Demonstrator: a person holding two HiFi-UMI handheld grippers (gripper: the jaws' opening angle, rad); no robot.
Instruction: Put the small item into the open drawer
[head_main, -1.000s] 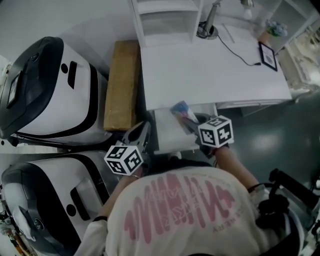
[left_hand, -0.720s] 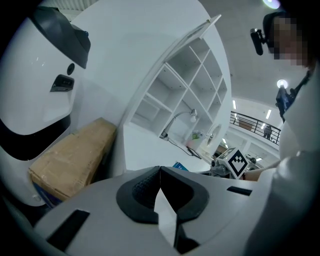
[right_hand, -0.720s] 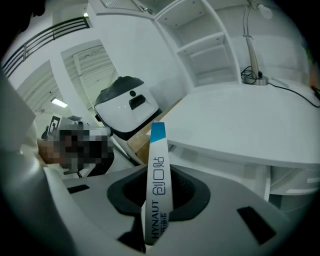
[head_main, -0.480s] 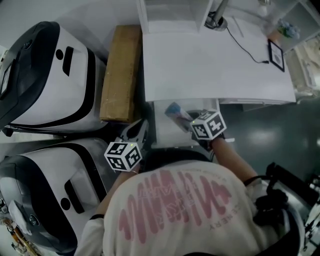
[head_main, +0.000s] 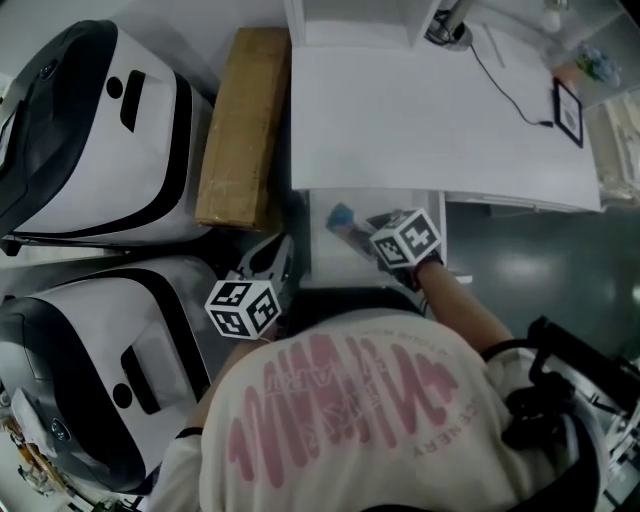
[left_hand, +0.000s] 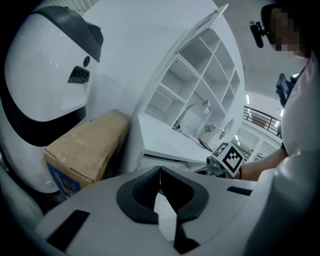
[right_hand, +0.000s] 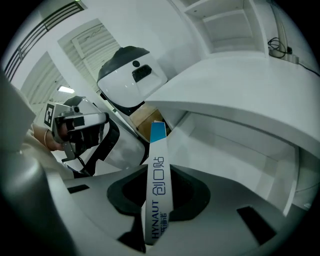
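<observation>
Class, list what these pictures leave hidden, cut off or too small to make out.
Drawer floor: head view, partly covered by the right gripper.
Small pack face: right gripper view shows only its edge.
Framed card print: head view, too small.
Lamp: head view, cut off at top edge.

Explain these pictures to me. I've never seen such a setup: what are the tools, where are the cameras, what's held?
No robot here: a person holds a two-jaw gripper in each hand. The head view looks down from a head camera; the other two come from cameras riding on the grippers. The right gripper is shut on a small white-and-blue packet, over the open drawer under the white desk. The left gripper is shut and empty. A cardboard box and two white-and-black machines stand beside the desk.
</observation>
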